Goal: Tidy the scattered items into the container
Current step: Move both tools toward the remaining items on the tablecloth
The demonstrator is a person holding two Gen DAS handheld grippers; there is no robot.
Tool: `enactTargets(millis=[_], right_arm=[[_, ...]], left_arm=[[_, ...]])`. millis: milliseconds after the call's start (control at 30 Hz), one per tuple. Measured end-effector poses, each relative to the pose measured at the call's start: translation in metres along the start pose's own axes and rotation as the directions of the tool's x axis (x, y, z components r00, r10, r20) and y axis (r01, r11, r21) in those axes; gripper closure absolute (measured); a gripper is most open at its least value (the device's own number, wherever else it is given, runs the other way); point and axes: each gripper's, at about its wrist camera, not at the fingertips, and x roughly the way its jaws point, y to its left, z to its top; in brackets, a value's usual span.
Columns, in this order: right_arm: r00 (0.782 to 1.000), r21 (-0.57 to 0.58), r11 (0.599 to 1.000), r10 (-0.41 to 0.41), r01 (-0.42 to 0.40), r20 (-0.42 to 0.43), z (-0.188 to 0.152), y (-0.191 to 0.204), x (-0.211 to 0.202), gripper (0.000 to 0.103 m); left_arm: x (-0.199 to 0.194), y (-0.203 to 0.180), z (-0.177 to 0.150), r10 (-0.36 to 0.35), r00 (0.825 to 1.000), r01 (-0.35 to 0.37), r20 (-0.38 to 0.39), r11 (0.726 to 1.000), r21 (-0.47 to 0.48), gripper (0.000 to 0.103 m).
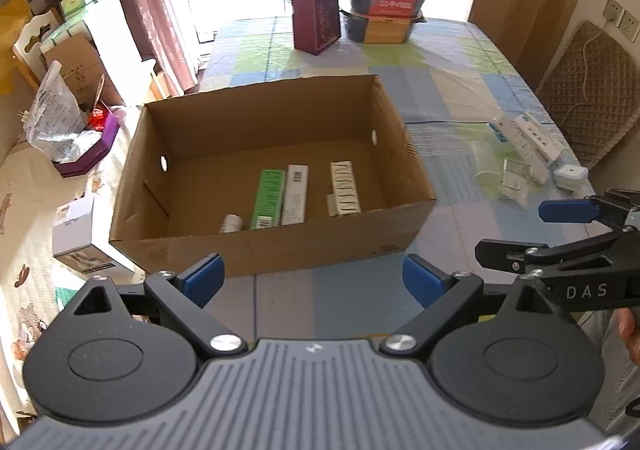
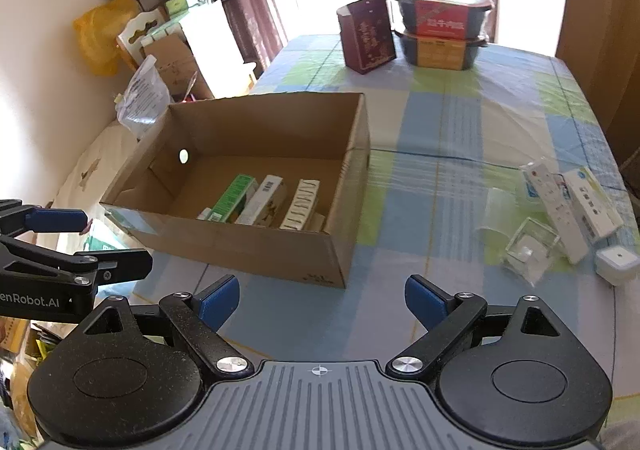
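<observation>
Both sets of fingers were spread wide and held nothing. Left gripper (image 1: 312, 282) hovered over the near edge of the table, blue pads apart, aimed at the cardboard box (image 1: 276, 246). Right gripper (image 2: 322, 302) was the same — pads apart, touching nothing, hovering just right of the box's near corner.

Box sat open-topped on the checked tablecloth (image 2: 440, 121). Inside, lying flat on the floor: a green carton (image 1: 267, 193), a white carton (image 1: 295, 193) touching it, a striped pack (image 1: 345, 189) a little apart to the right, and a small white bottle (image 1: 231, 223) at the near wall.

Scattered items were still out on the cloth, well to the right of the box: two long white medicine boxes (image 2: 572, 205) leaning together, a clear plastic cup (image 2: 498, 215) on its side, a clear square case (image 2: 530, 250), and a small white cube (image 2: 616, 264) — all clustered close, some touching.

Far end of the table: a dark red carton (image 2: 368, 33) upright, beside two stacked black food tubs (image 2: 440, 29).

Room: bright window behind with pink curtains (image 1: 148, 1), clutter of boxes and bags at left, a quilted chair back (image 1: 592, 89) at right.
</observation>
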Motion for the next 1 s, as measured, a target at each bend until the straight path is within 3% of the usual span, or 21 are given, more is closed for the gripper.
enactTargets(millis=[300, 500, 800, 1000], right_arm=[[0.999, 0.044, 0.998, -0.042, 0.041, 0.007, -0.021, -0.035, -0.022, 0.008], [0.995, 0.124, 0.987, -0.102, 0.101, -0.004, -0.038, -0.076, -0.037, 0.008], [0.979, 0.246, 0.948, -0.204, 0.202, -0.018, -0.06, -0.137, -0.055, 0.008], [0.971, 0.353, 0.906, -0.233, 0.234, -0.046, -0.072, -0.182, -0.053, 0.008]], left_arm=[[0.0, -0.035, -0.002, -0.044, 0.999, 0.043, 0.017, 0.999, 0.03, 0.009], [0.011, -0.074, -0.001, -0.118, 0.993, 0.115, 0.028, 0.989, 0.091, 0.009], [0.038, -0.135, 0.007, -0.219, 0.976, 0.213, 0.012, 0.957, 0.197, 0.011], [0.066, -0.163, 0.024, -0.271, 0.962, 0.272, -0.032, 0.939, 0.209, 0.014]])
